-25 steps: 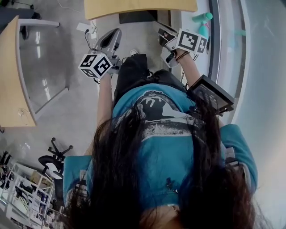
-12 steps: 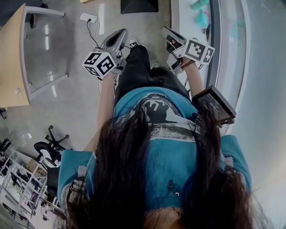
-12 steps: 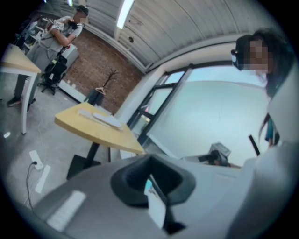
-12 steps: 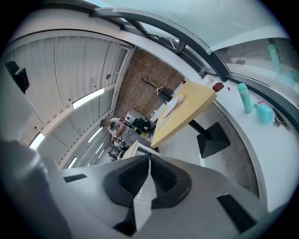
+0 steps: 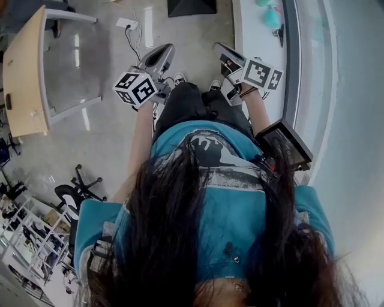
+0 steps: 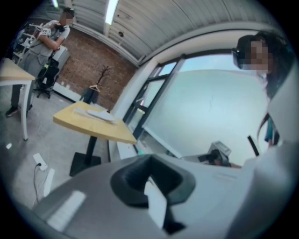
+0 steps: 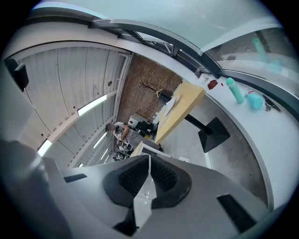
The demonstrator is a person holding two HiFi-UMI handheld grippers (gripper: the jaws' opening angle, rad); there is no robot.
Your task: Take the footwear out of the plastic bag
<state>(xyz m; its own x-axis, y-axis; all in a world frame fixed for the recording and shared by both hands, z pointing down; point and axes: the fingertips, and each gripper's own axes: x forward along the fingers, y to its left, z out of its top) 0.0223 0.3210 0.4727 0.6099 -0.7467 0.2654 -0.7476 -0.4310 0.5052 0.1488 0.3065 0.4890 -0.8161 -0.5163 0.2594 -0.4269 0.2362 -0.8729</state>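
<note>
Grippers: the left gripper (image 6: 150, 176) and the right gripper (image 7: 149, 169) are both pressed fully together with nothing between the pads. They are held out at waist height, short of the pedestal table (image 6: 93, 122).
Footwear and plastic bag: neither appears in any view. The only shoes showing are the worn pair (image 5: 179, 78) on the person's own feet, on the near side of that table's black base (image 5: 192, 6).
Just changed: a second ago the pedestal table's yellow top filled the head view's upper edge. Now only the base is left there, and the worn pair has come into sight between the grippers.
Meaning for the task: the empty grippers suit someone about to go for the bag as well as someone who has finished with it. I cannot tell which.
Head view alone: a dark screen (image 5: 285, 144) by the right forearm, the worn pair, and a grey-legged table (image 5: 24, 72) left of the pedestal table.
Gripper views alone: the pedestal table's top with flat pale things on it, and beyond it a brick wall and a standing person (image 6: 51, 39).
</note>
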